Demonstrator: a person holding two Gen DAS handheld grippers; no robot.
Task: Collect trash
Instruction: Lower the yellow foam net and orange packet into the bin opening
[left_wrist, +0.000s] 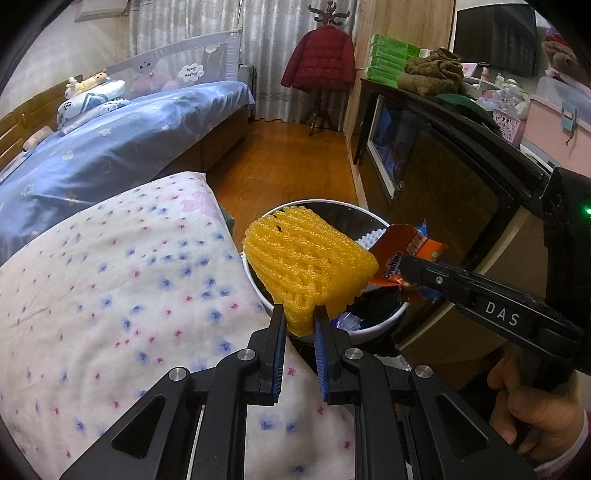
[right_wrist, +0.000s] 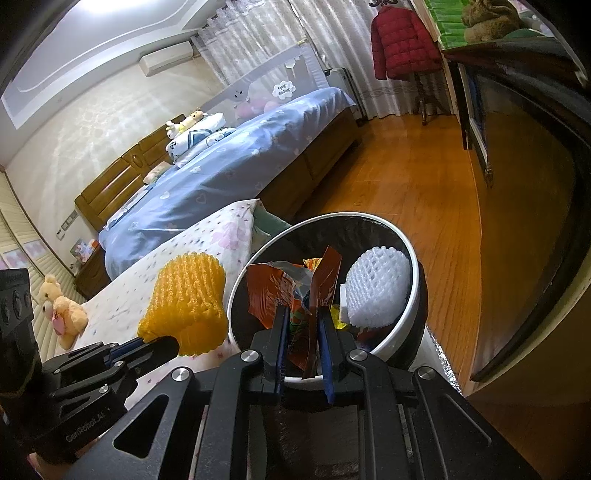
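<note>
A yellow foam fruit net (left_wrist: 308, 260), ribbed and squashed flat, is pinched at its lower corner between the blue-padded jaws of the left gripper (left_wrist: 300, 325), which are nearly closed on it; in the right wrist view the net hangs over the flowered bedding, just beside the bin's rim. An orange crumpled foil snack wrapper (right_wrist: 314, 295) is clamped between the narrowly spaced jaws of the right gripper (right_wrist: 302, 325) and sits over the mouth of the round white wastebasket with a black liner (right_wrist: 415, 291). Inside the basket lie a white foam fruit net (right_wrist: 378, 291) and other scraps of packaging. The basket stands on the wooden floor (right_wrist: 406, 184) between the bed with white flower-print bedding (left_wrist: 110, 295) and a dark cabinet (left_wrist: 461, 192). A hand (left_wrist: 539, 417) grips the right gripper's handle.
</note>
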